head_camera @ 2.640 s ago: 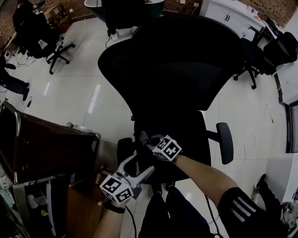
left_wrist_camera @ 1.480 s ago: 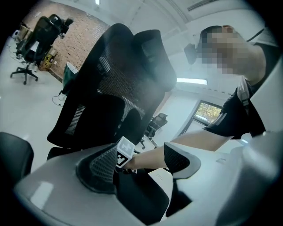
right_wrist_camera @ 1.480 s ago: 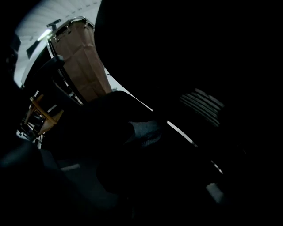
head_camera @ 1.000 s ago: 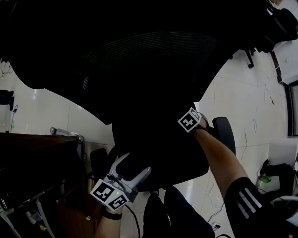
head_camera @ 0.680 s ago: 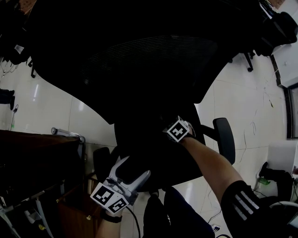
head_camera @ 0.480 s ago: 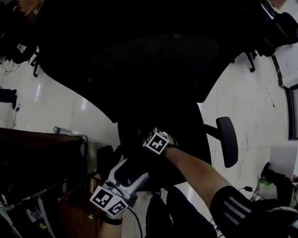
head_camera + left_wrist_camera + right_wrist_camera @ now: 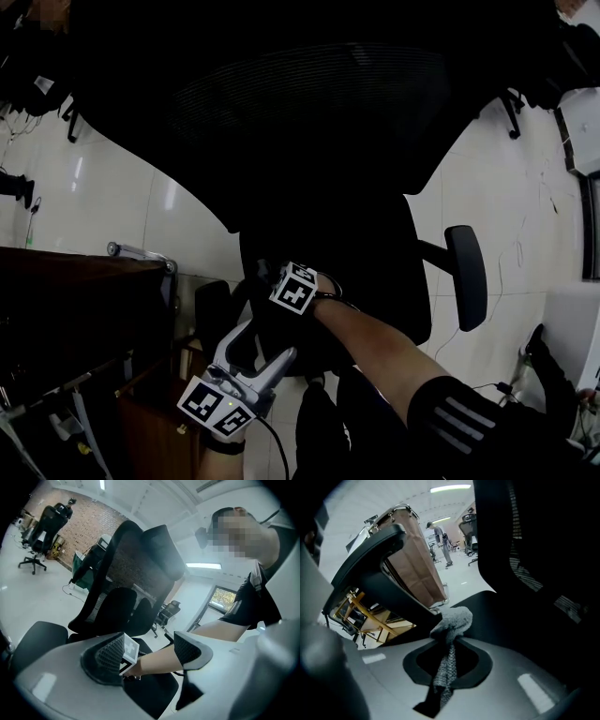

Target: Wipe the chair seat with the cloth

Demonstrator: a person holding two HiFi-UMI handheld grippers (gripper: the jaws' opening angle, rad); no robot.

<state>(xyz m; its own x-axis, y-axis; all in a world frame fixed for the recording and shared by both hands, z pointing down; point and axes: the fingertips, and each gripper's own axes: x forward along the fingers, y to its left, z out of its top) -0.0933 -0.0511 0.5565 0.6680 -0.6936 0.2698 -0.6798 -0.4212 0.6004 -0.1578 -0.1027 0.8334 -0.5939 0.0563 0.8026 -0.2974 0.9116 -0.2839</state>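
A black office chair fills the head view, its seat below the big mesh backrest. My right gripper is low over the seat's front left part, shut on a grey cloth that bunches beyond its tips onto the seat. My left gripper hangs just off the seat's front left corner, open and holding nothing. In the left gripper view my left gripper frames the right gripper's marker cube and the forearm between its pads.
The chair's left armrest stands beside my left gripper and its right armrest across the seat. A dark wooden cabinet crowds the left. Other office chairs stand on the white tiled floor.
My right gripper has swept with the cloth from the seat's right rear, near the right armrest, across to its front left. The left gripper has barely moved.
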